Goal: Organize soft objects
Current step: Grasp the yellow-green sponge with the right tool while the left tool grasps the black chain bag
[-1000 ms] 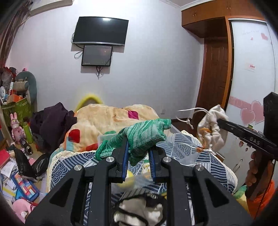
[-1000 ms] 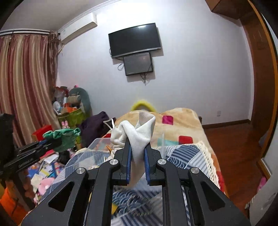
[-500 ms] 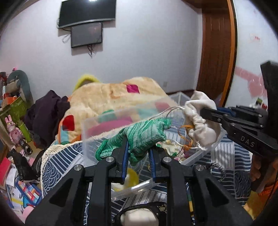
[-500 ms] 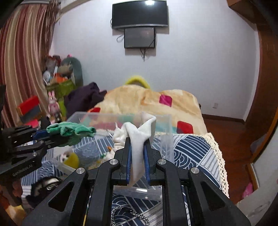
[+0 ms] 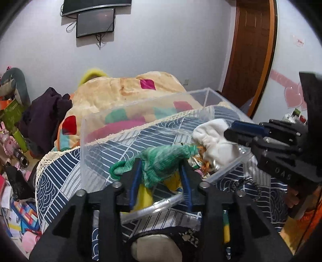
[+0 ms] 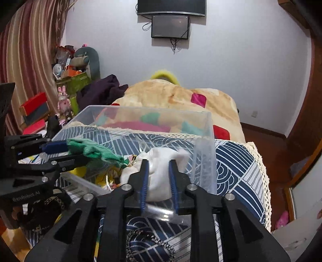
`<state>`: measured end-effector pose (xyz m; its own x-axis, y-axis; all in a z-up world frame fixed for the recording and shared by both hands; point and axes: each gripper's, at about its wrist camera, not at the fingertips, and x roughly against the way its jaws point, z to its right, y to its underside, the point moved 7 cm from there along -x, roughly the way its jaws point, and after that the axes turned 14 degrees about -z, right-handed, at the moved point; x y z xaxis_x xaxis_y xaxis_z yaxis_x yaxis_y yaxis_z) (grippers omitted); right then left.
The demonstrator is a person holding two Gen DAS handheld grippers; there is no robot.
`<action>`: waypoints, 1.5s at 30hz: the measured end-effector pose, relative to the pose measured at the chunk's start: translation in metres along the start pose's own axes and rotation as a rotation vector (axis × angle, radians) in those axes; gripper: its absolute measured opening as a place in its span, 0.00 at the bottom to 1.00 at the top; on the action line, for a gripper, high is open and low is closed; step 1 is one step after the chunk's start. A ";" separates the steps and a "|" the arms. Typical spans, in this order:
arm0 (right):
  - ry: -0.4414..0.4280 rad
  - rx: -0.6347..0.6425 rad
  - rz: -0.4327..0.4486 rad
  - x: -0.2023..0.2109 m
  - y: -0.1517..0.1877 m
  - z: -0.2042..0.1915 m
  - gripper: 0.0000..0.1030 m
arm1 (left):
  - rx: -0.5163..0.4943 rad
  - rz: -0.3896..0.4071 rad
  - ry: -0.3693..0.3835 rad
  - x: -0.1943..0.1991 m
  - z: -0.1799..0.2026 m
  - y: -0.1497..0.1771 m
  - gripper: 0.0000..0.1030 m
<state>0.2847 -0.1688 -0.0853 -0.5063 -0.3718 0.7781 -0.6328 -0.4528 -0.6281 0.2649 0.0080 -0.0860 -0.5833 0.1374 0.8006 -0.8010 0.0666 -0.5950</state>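
White wall (image 6: 231, 60) carries a dark television (image 6: 171, 8); striped curtains (image 6: 30, 50) hang left. A brown wooden door (image 5: 249, 50) stands right; a patterned bedspread (image 6: 237, 165) covers the bed.

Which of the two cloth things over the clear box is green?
The glove between the left claw fingers; the right claw has a white pouch.
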 end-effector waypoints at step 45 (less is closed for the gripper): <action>-0.239 0.054 -0.050 -0.004 0.069 -0.069 0.64 | 0.210 -0.020 -0.010 0.020 -0.033 0.134 0.80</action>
<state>0.2031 -0.1425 -0.1315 -0.3177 -0.5262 0.7888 -0.6180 -0.5160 -0.5931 0.1502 0.0521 -0.1524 -0.5676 0.1280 0.8133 -0.8222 -0.1386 -0.5521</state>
